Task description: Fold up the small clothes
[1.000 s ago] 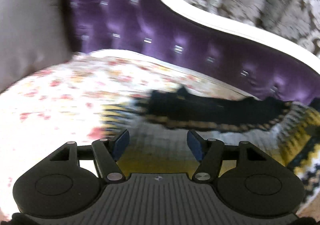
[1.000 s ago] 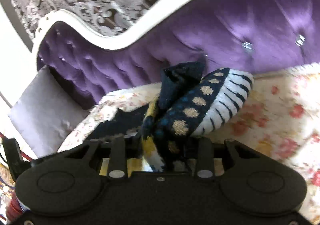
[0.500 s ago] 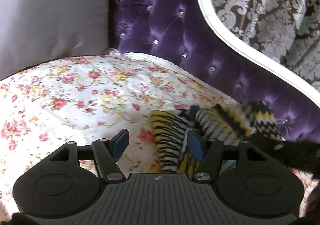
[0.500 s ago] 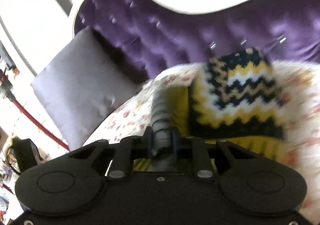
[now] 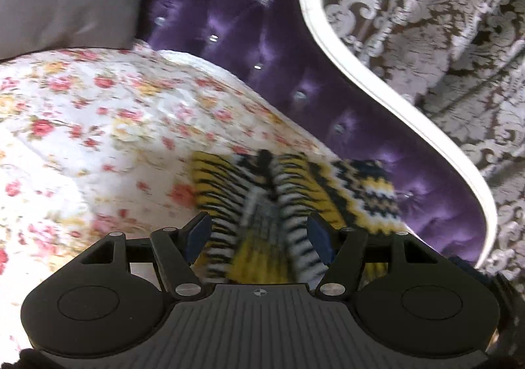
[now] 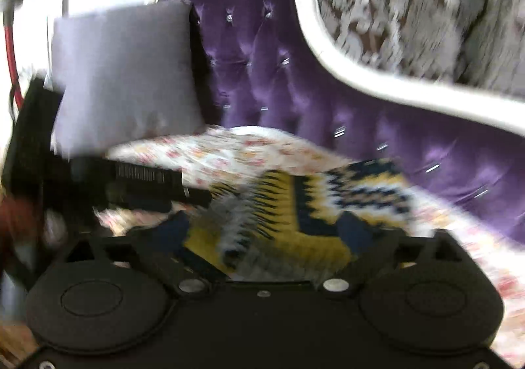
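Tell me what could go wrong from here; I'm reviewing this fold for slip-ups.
1. The left gripper is open, with a raised ridge of the yellow, black and white knitted garment between its fingers; closing may pinch extra layers.
2. The right gripper also looks open, so the fold could spring back.
3. The garment lies near the purple tufted backrest, limiting spreading room.

Both wrist cams sit low and close over the bed (image 5: 98, 126), looking forward past their own tongs toward the purple headboard (image 5: 236, 24). Right cam faces further left. Shared: knit (image 5: 262, 205) (image 6: 295, 205) up close, bed, grey pillow (image 6: 124, 73), headboard, wallpaper (image 5: 426, 24).
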Motion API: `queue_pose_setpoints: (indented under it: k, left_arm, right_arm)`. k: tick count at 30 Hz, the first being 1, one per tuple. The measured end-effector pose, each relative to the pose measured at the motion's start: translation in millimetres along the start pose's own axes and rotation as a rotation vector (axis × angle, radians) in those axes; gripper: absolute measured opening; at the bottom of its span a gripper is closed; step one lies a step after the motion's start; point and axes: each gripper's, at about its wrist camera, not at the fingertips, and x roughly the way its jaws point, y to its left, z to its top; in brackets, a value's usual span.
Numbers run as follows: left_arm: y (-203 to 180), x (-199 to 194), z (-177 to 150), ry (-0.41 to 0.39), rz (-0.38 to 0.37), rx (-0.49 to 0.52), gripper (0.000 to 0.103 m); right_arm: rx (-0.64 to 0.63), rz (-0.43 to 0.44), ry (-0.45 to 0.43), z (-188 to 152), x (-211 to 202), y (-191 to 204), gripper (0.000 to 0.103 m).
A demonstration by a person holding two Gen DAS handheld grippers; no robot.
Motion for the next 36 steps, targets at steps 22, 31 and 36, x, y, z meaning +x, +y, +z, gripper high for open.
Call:
queue_pose_setpoints:
  k: [22,31,36]
  left_arm:
    - [-29,-2,0,0.136,0.026,0.110,0.063]
    - [-30,4,0,0.168,0.026,0.091,0.063]
    - [-33,7,-1,0.182,0.030,0.101,0.063]
  right_arm:
    - [-0.572,-0.039,0.048,-68,-7,84,0.045]
    - [-0.699,-0.018,0.041,-73,-7,95,0.051]
    - [-0.754,-0.059,0.056,-82,3,101,0.054]
